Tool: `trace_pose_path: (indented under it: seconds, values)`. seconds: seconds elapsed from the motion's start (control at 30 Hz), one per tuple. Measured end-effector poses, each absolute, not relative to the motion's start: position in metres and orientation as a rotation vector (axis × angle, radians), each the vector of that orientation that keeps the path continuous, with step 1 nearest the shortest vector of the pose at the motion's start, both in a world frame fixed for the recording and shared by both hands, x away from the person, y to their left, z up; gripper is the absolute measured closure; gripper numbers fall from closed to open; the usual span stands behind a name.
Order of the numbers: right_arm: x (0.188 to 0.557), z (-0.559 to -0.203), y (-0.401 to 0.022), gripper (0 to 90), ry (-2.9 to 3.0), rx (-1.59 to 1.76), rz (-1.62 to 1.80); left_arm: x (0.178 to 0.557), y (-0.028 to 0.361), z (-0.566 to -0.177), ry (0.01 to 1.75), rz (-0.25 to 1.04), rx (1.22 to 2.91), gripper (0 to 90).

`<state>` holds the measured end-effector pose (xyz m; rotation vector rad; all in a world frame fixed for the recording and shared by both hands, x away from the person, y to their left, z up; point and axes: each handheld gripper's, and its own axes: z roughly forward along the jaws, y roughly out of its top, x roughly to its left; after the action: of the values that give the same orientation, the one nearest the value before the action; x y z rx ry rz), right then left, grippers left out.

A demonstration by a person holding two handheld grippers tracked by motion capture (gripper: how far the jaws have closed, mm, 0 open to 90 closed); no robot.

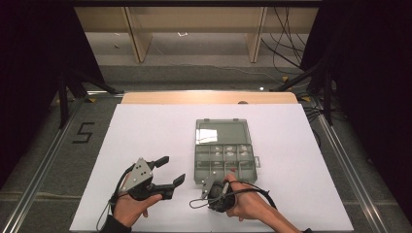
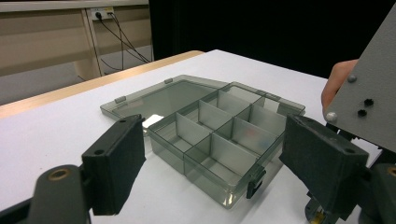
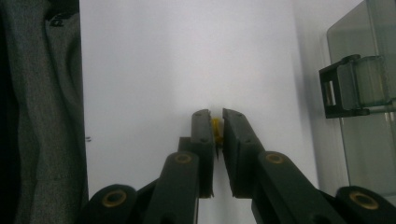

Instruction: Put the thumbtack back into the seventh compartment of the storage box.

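Note:
A smoky clear compartment box (image 1: 197, 165) lies open mid-table, its lid (image 1: 222, 132) folded flat behind it. In the left gripper view the box (image 2: 219, 140) has several divided cells and a dark latch (image 2: 254, 182) on its front. My left gripper (image 1: 173, 169) hovers left of the box, held level with jaws wide open and nothing between them (image 2: 212, 123). My right gripper (image 1: 214, 188) points down at the white sheet just in front of the box. Its jaws (image 3: 216, 113) are shut on a small yellow piece (image 3: 215, 127). The box's latch (image 3: 345, 86) sits to the right of it.
A white sheet (image 1: 145, 136) covers the table, with a wooden strip (image 1: 209, 98) along the far edge. A "5" (image 1: 83, 132) is marked on the floor at the left. Cables (image 1: 286, 53) and shelf legs stand behind. A grey sleeve (image 3: 42, 116) hangs beside the right gripper.

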<state>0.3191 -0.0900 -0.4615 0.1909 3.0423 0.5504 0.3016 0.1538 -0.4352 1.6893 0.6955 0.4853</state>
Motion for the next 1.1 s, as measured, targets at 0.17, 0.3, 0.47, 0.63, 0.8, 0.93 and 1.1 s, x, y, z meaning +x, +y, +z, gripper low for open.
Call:
trace_pose_path:
  seconds: [0.17,0.3,0.47,0.63,0.8,0.93,1.1]
  values:
    - [0.322,-0.456,-0.093,83.3,3.036,0.156,0.547,0.301,0.154,-0.435,0.698,0.483,1.688,20.9]
    - [0.324,-0.449,-0.097,83.2,3.009,0.148,0.576,0.301,0.154,-0.435,0.698,0.483,1.689,21.0]
    - [0.325,-0.441,-0.107,83.2,2.993,0.246,0.621,0.302,0.153,-0.435,0.7,0.476,1.676,21.0]
    - [0.329,-0.436,-0.116,83.3,2.98,0.27,0.63,0.301,0.154,-0.434,0.696,0.485,1.688,21.0]
    - [0.332,-0.431,-0.124,83.3,2.959,0.293,0.642,0.302,0.154,-0.434,0.692,0.488,1.689,20.9]
    - [0.336,-0.426,-0.128,83.2,2.95,0.301,0.651,0.301,0.154,-0.434,0.696,0.486,1.689,21.0]
    - [0.34,-0.418,-0.135,83.2,2.923,0.308,0.676,0.301,0.154,-0.435,0.705,0.482,1.684,20.9]
